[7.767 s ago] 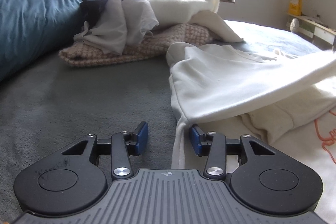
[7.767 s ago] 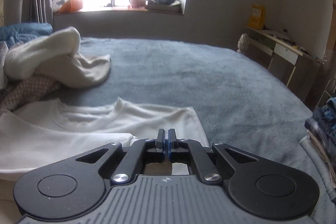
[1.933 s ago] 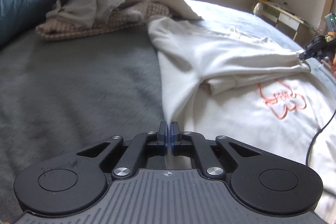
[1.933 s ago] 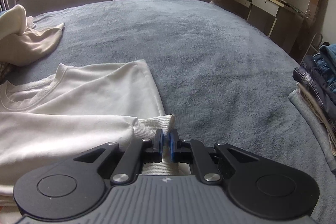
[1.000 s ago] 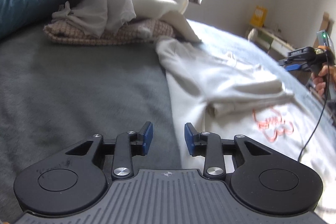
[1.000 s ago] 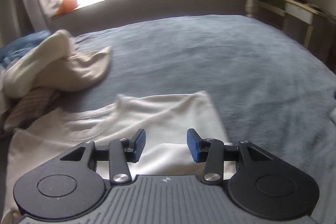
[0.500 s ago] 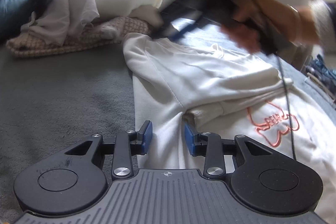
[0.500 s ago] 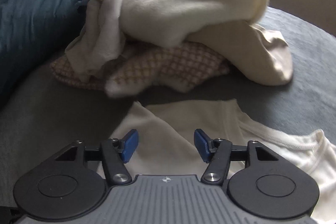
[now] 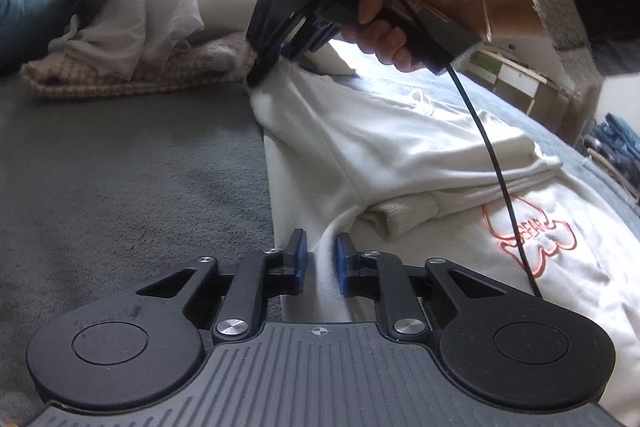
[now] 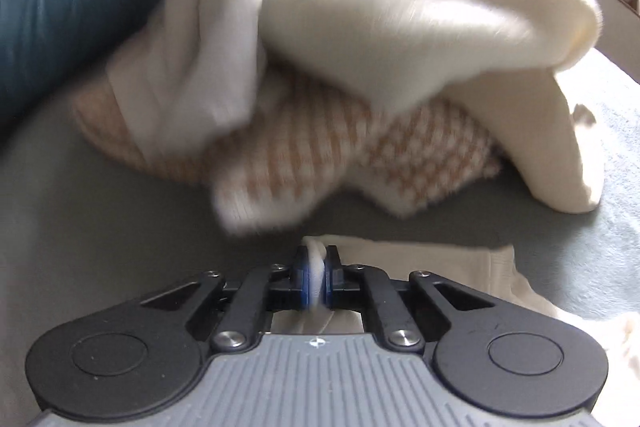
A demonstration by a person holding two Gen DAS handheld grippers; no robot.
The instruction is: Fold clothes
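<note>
Cream cotton sweatshirt with orange outline print [image 9: 420, 155] spread on grey plush bed [image 9: 120, 163], right tool [image 10: 316, 277] closing, shoulder fold pinched, left tool [image 9: 318, 259] closing, pads astride side edge, fabric not yet gripped.

one white sweatshirt [image 9: 400, 155], one clothes pile [image 9: 132, 39], two grippers [image 9: 319, 263]

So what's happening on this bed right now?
A person is folding a white sweatshirt on a grey bed. The right gripper is pinching its far corner by the pile of clothes. The left gripper is closing on the near edge, fabric between its pads. One sleeve is already folded across.
</note>
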